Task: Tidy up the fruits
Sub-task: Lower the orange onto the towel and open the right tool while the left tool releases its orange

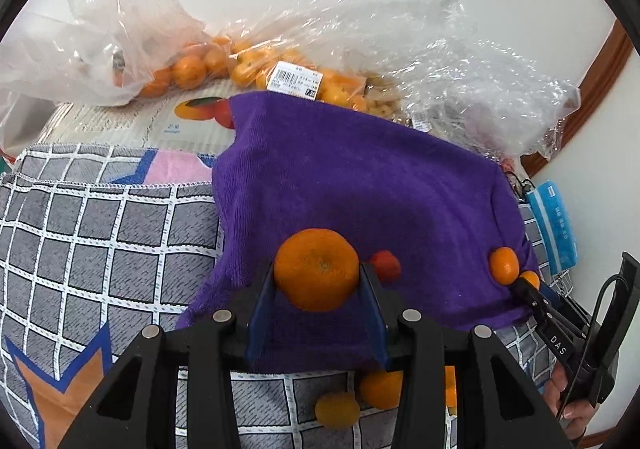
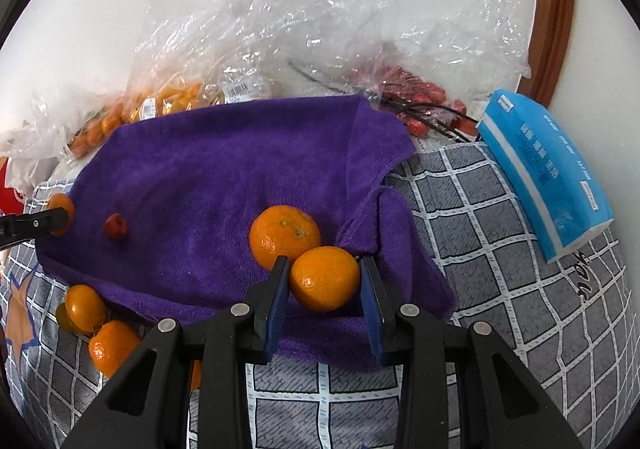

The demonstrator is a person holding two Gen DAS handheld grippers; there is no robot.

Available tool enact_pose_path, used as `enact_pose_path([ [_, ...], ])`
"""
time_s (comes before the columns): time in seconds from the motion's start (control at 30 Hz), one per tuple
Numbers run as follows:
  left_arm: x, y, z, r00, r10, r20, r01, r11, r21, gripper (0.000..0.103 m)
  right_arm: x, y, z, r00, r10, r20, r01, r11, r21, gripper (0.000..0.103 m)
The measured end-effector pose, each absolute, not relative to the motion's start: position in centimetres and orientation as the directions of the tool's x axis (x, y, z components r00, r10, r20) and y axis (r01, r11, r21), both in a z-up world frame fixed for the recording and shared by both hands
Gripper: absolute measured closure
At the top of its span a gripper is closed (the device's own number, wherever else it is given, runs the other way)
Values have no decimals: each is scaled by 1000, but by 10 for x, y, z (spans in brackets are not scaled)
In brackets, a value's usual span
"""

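- The left tool [image 1: 318,275] is closed on a large orange [image 1: 316,269], its blue pads pressed on the fruit at 9 and 3 o'clock, above the purple towel [image 1: 360,189].
- The right tool [image 2: 325,277] grips a smaller orange [image 2: 325,277] the same way. A second orange [image 2: 285,235] lies on the purple towel at 10 o'clock of it, touching or nearly touching.
- A small red fruit [image 2: 116,227] lies on the towel, well apart at 9 o'clock of that pair; in the left view it sits just behind the right pad.
- More oranges [image 2: 86,307] lie loose on the checked cloth [image 2: 500,249] at the towel's near-left edge; bagged fruit [image 1: 188,69] stands at 12 o'clock by the wall.
- Risk: round, smooth skin held only at two sides could slip or roll out if the grip eases early.
- Risk: setting the right orange down could nudge its neighbour, which may roll down the towel's folds.
- Risk: the left tool's pad may knock the red fruit on descent.
- Risk: the two tools work close together and could collide.
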State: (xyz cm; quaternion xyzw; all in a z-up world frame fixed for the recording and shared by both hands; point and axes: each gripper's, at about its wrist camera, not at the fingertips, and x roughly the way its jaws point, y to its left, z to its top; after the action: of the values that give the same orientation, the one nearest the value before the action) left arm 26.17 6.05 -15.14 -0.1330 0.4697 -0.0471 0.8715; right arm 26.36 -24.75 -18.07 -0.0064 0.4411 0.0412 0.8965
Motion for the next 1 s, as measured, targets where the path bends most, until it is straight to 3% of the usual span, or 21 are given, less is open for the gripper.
enact_pose_path([
  [0.3, 266, 54, -157, 557, -192, -808, -28, 968, -249, 63, 263, -245, -183, 611, 72, -788, -99, 995, 15, 67],
  [0.63, 270, 46, -166, 525, -201, -827, -19, 969, -248, 63, 248, -244, -163, 647, 84, -758, -97, 995, 28, 49],
  [0.83, 268, 43, -169, 518, -190, -834, -12, 973, -229, 63, 236, -245, -151, 672, 80, -736, -83, 996, 33, 45],
  [1.0, 263, 41, -163, 510, -196, -837, -3, 973, -229, 54, 228, -241, -149, 684, 84, -725, -79, 996, 41, 44],
])
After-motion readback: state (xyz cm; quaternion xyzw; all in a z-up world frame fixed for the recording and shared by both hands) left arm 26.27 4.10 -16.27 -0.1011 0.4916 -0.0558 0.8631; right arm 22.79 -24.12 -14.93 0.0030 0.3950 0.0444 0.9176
